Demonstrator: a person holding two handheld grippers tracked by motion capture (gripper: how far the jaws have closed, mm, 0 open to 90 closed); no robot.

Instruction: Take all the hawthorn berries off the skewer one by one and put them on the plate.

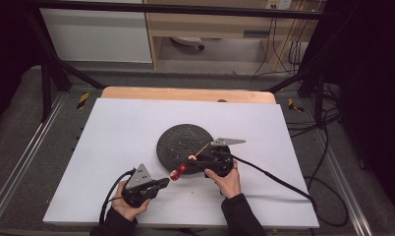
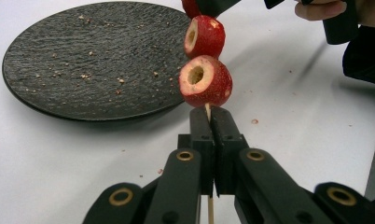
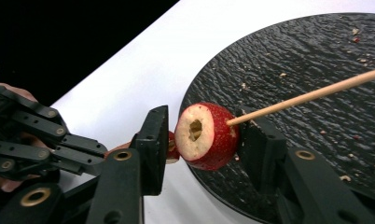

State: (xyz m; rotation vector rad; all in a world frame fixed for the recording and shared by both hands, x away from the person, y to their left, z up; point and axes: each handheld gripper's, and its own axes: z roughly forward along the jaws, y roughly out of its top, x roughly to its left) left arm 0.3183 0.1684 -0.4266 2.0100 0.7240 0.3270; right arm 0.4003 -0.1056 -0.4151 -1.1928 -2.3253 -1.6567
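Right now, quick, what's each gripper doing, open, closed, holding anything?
Left gripper: closed on the thin wooden skewer, just below the red hollowed fruit pieces.
Right gripper: closed around one red fruit piece on that skewer.

red fruit [image 3: 209,136], speckled black plate [image 1: 173,142], white table [image 1: 122,132]

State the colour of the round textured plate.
Dark grey-black round textured plate, clearest in the left gripper view.
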